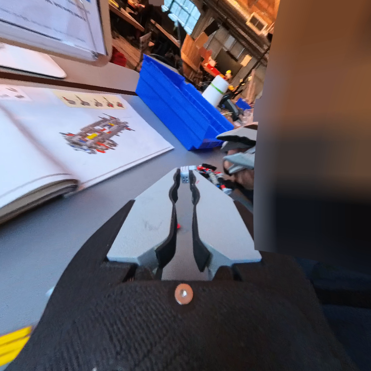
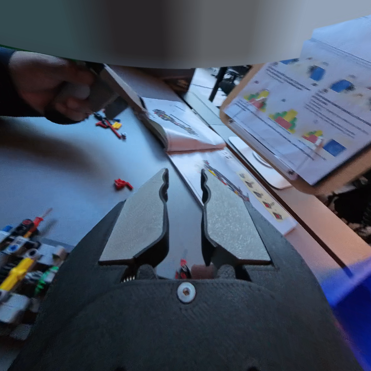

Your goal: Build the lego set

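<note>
**A:** Cluttered workshop behind, grey table [image 1: 124, 200] up front. What's the left gripper [image 1: 184, 174] got?

**B:** A small light-grey building brick [image 1: 184, 175], pinched right at the fingertips, jaws nearly closed on it. Open instruction booklet [image 1: 84, 128] at 10 o'clock, blue bin [image 1: 176, 108] at 12, a red-and-black brick assembly [image 1: 212, 176] at 2.

**A:** And the right gripper [image 2: 184, 176]?

**B:** Parted, nothing between the pads. Loose red piece [image 2: 122, 184] on the table at 9 o'clock, booklet edge straight ahead.
</note>
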A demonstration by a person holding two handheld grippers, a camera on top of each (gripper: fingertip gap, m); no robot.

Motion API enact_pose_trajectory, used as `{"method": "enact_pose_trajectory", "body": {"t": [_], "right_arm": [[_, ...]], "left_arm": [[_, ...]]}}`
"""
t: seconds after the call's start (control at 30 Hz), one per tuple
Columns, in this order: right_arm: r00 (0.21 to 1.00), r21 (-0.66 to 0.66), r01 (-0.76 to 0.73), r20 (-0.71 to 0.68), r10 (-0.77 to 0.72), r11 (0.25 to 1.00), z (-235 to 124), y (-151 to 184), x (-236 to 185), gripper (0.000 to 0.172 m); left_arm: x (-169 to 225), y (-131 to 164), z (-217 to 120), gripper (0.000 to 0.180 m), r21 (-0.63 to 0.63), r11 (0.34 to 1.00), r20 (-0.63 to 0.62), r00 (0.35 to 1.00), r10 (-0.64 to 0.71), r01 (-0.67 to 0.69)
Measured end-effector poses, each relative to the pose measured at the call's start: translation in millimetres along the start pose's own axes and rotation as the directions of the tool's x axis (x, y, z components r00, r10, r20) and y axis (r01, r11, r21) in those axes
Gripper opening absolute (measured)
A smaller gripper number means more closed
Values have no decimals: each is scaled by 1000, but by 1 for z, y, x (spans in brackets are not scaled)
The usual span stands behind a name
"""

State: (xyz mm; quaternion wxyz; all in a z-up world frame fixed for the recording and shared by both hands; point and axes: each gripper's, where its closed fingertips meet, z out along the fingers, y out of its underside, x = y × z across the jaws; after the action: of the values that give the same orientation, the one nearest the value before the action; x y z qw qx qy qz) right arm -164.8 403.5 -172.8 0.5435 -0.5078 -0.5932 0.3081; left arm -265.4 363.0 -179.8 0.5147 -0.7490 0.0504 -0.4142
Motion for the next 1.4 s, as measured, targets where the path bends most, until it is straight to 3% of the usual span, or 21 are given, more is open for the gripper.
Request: {"method": "enact_pose_trajectory", "body": {"t": [0.13, 0.2, 0.3, 0.43, 0.6, 0.9, 1.13, 1.3, 1.4], "right_arm": [[989, -33, 103, 108, -99, 994, 29, -20, -41, 36], [983, -37, 176, 59, -173, 984, 31, -25, -39, 34], [989, 15, 136, 59, -137, 991, 20, -32, -40, 30], [995, 17, 95, 33, -96, 995, 7, -16, -31, 28], [993, -21, 113, 28, -113, 993, -1, 7, -30, 27], [998, 26, 67, -11, -67, 997, -7, 11, -12, 31], [995, 98, -4, -94, 14, 995, -15, 8, 13, 30], [971, 253, -36, -220, 94, 967, -40, -12, 42, 37], [965, 380, -102, -186, 184, 919, -60, -32, 48, 36]], "left_arm": [[17, 11, 15, 6, -35, 983, -128, 975, -183, 180], [15, 23, 20, 7, -111, 972, -109, 970, -219, 207], [4, 38, 27, 7, -181, 960, -29, 975, -222, 214], [-33, 63, 32, 7, -320, 943, 204, 979, -24, 90], [-41, 88, 39, 7, -463, 886, 244, 961, 133, -5], [-29, 86, 43, 23, -434, 899, 170, 976, 138, -52], [-39, 68, 17, 25, -384, 917, 237, 949, 209, -106], [-32, 57, 12, 24, -340, 933, 230, 952, 203, -117], [-30, 60, 12, 23, -353, 928, 229, 950, 212, -122]]}}
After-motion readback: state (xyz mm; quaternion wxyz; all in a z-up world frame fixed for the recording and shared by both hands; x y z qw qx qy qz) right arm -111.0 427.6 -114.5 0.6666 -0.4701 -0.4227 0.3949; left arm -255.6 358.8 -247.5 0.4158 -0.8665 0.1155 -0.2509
